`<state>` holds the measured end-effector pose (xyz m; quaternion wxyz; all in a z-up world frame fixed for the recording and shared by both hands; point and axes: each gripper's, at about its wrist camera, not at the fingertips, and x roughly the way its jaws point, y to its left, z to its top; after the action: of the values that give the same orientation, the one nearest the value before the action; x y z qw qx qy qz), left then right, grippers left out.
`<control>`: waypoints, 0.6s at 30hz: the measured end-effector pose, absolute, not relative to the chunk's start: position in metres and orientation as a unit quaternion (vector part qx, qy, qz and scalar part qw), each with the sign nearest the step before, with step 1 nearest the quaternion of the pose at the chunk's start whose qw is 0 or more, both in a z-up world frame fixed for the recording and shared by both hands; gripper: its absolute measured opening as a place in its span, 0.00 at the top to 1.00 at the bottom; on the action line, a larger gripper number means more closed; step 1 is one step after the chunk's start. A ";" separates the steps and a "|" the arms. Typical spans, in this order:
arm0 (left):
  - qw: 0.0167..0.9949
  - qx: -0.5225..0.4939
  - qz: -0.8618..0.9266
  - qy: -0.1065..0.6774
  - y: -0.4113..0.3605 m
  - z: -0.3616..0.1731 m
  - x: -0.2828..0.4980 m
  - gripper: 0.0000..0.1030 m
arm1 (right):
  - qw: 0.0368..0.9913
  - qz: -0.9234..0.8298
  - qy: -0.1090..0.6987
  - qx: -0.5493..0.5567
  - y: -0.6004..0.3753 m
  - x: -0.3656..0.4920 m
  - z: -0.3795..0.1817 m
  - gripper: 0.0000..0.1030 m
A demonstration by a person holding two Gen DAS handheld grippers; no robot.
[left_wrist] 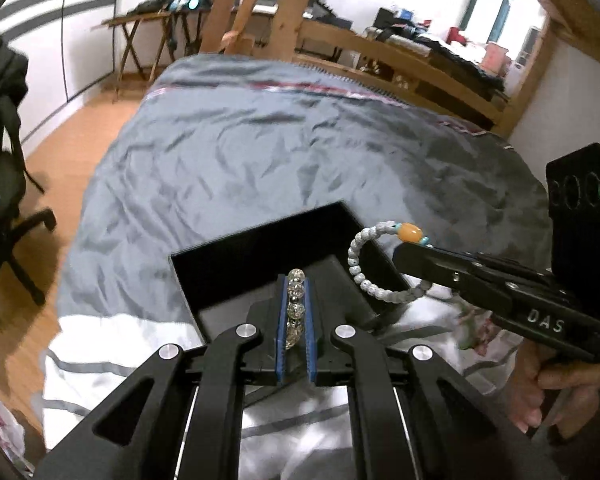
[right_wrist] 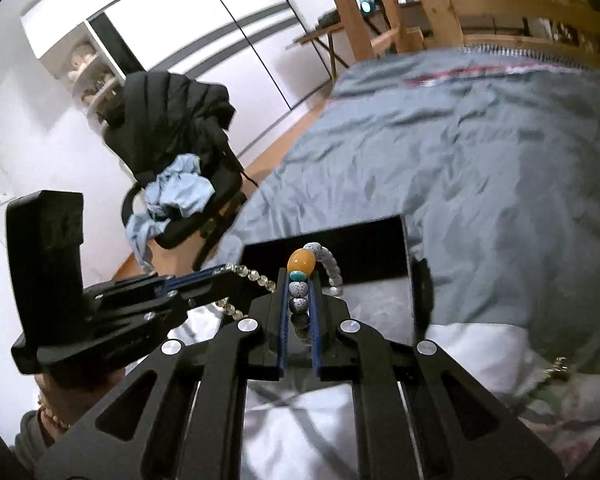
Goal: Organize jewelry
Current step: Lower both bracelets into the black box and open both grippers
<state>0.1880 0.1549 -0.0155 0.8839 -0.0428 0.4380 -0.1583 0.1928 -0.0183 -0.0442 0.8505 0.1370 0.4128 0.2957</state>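
While both grippers hang over the black box [left_wrist: 260, 248], each is clamped on a string of beads; the left gripper [left_wrist: 296, 280] has its blue-lined pads pressed together on a clear bead bracelet [left_wrist: 294, 304], whose crackled, glassy beads run in a line between the fingers and poke out just past the tips, above the box's dark interior; seen from the right wrist, the same bracelet [right_wrist: 252, 274] trails from the left gripper [right_wrist: 220, 272] at the box's near left corner; the right gripper [right_wrist: 300, 276] is closed on a grey speckled bracelet [right_wrist: 332, 268], with an amber bead [right_wrist: 301, 261] and a small turquoise bead at the fingertips; in the left wrist view that bracelet [left_wrist: 360, 268] hangs as an open loop from the right gripper [left_wrist: 404, 250], over the box's right edge; a hand [left_wrist: 540, 384] grips the right tool's handle, to the right of the box and nearer the camera; the box is open and rests on a rumpled grey duvet [left_wrist: 260, 140], near where the grey meets a white striped band; beyond the box's left side stands a black office chair [right_wrist: 180, 152] draped with dark and pale blue clothing, on a wooden floor.
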 end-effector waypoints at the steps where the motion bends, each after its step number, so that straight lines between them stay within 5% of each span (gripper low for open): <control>1: 0.881 -0.045 -0.154 0.445 0.158 -0.025 0.192 0.94 | 0.849 0.295 0.417 0.135 -0.017 0.195 -0.050 0.90; 8: 0.876 -0.060 -0.121 0.463 0.172 -0.050 0.199 0.94 | 0.838 0.269 0.460 0.117 -0.011 0.210 -0.087 0.85; 9: 0.879 -0.060 -0.112 0.459 0.173 -0.049 0.199 0.93 | 0.837 0.268 0.463 0.115 -0.013 0.209 -0.088 0.80; 11: 0.882 -0.066 -0.106 0.453 0.176 -0.042 0.196 0.92 | 0.839 0.277 0.454 0.117 -0.015 0.204 -0.085 0.39; 13: 0.887 -0.069 -0.100 0.446 0.178 -0.032 0.193 0.65 | 0.852 0.282 0.423 0.123 -0.020 0.194 -0.071 0.11; 18: 0.901 -0.072 -0.093 0.418 0.176 -0.001 0.181 0.51 | 0.879 0.270 0.379 0.108 -0.034 0.177 -0.035 0.09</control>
<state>0.1812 0.1761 -0.0008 0.9006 -0.0721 0.4184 -0.0927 0.1771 -0.0345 -0.0352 0.8787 0.1076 0.3786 0.2702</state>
